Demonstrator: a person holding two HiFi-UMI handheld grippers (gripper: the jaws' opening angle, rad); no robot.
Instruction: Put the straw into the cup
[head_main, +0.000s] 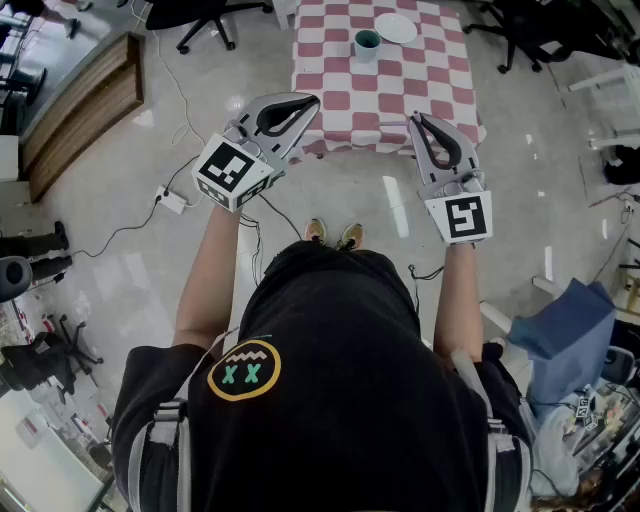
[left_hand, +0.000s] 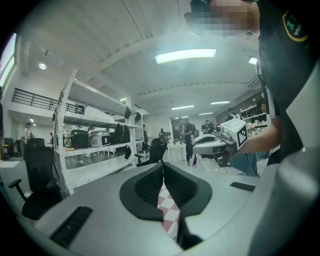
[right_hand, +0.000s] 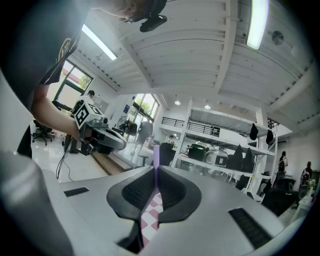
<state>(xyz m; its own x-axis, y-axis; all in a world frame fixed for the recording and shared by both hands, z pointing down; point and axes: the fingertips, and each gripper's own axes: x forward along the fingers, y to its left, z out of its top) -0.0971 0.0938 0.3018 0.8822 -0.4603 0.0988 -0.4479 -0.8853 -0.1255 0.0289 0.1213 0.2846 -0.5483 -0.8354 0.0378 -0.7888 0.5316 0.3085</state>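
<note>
A teal cup (head_main: 366, 43) stands upright at the far side of the table with a red-and-white checked cloth (head_main: 340, 100). My right gripper (head_main: 416, 121) hovers at the table's near right corner, shut on a thin purple straw (right_hand: 156, 156) that pokes out past its tips in the right gripper view; the straw does not show in the head view. My left gripper (head_main: 303, 103) is held over the table's near left edge with its jaws (left_hand: 163, 166) together and nothing between them. Both grippers are well short of the cup.
A white plate (head_main: 397, 27) lies just right of the cup. Office chairs (head_main: 205, 15) stand behind the table. A wooden bench (head_main: 80, 105) is at the left, and a power strip with cables (head_main: 172, 200) is on the floor. Metal shelves (left_hand: 90, 145) hold appliances.
</note>
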